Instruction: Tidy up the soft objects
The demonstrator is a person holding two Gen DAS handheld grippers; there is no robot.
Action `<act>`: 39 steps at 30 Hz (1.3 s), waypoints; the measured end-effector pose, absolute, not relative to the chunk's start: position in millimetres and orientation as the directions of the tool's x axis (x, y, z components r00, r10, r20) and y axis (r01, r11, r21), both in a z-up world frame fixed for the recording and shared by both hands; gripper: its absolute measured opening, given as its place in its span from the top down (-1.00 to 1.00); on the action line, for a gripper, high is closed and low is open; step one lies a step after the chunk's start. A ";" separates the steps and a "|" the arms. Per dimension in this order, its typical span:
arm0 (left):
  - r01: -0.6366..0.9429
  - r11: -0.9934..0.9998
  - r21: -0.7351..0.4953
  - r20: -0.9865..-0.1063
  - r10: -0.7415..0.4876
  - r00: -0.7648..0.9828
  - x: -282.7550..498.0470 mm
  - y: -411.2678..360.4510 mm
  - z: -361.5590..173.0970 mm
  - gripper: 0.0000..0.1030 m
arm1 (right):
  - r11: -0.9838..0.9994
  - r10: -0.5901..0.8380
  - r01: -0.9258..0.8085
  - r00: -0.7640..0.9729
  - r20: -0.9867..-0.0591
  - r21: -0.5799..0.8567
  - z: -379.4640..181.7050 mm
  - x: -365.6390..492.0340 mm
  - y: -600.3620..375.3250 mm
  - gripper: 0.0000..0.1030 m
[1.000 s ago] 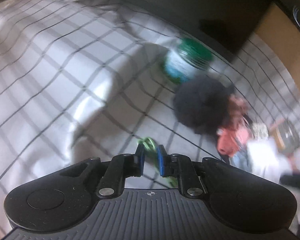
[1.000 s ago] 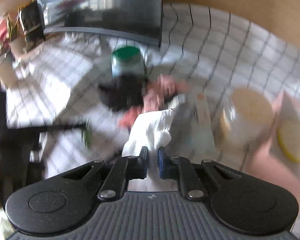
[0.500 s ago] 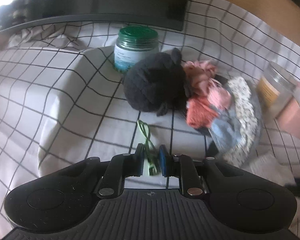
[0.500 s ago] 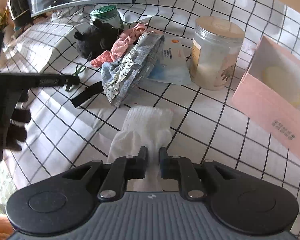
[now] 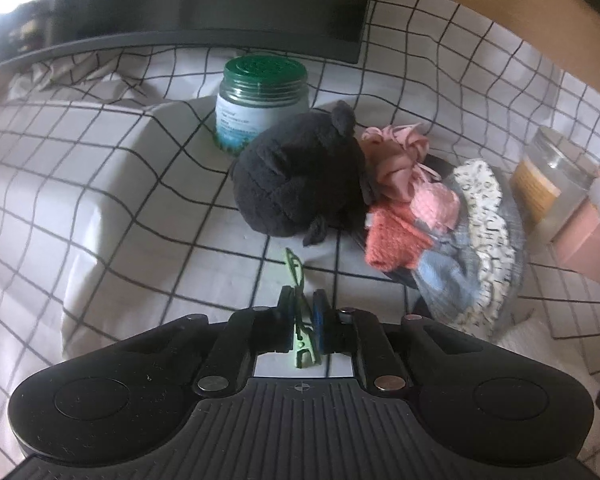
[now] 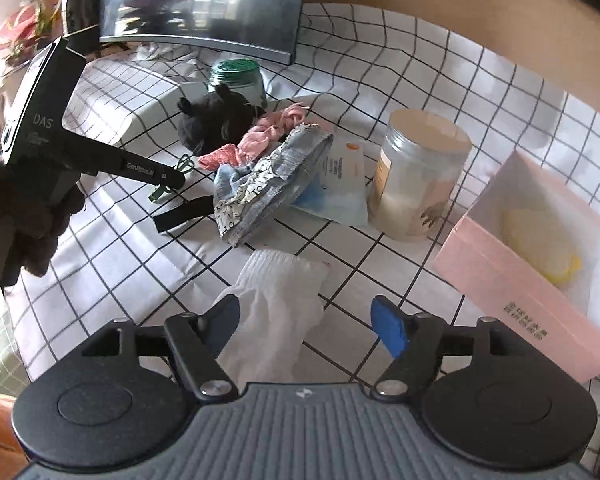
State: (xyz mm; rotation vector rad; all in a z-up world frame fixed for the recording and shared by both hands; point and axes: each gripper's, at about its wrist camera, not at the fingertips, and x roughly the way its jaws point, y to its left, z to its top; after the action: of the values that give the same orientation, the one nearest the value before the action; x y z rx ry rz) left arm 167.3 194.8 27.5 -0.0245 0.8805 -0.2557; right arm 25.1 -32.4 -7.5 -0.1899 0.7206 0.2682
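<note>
My right gripper is spread wide over the white sock, just in front of the jar. I'd centre, then pinch. Left gripper clamps a green clip.

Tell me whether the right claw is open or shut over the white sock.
Open. The right claw has its blue pads spread wide apart, and the white sock lies loose on the checked cloth between them, unpinched.
</note>
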 end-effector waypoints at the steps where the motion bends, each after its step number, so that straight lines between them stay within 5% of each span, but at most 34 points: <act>1: 0.214 0.968 -0.133 -0.758 -0.238 0.607 164.4 195.5 27.7 0.79 | 0.945 0.179 -0.314 0.720 -0.671 -0.086 -8.1 23.4 -32.7 -0.46; 15: 0.260 0.941 -0.217 -0.711 -0.335 0.618 99.8 206.1 54.6 0.85 | 0.932 0.251 -0.362 0.686 -0.683 -0.021 -10.8 31.7 -38.8 -0.63; 25: 0.143 0.965 -0.221 -0.750 -0.261 0.607 117.8 210.9 48.7 0.79 | 0.931 0.258 -0.365 0.664 -0.702 -0.004 -18.1 41.9 -16.4 -0.63; 39: 0.279 0.957 -0.078 -0.833 -0.216 0.510 144.3 176.0 35.6 0.36 | 0.947 0.233 -0.320 0.649 -0.724 0.017 -36.2 30.9 -27.3 -0.63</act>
State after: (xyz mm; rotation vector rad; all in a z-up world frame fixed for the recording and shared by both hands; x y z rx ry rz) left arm 144.3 176.0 35.6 0.0691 0.9923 -0.2982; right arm 30.9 -27.3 -36.2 -0.1157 0.8056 0.3150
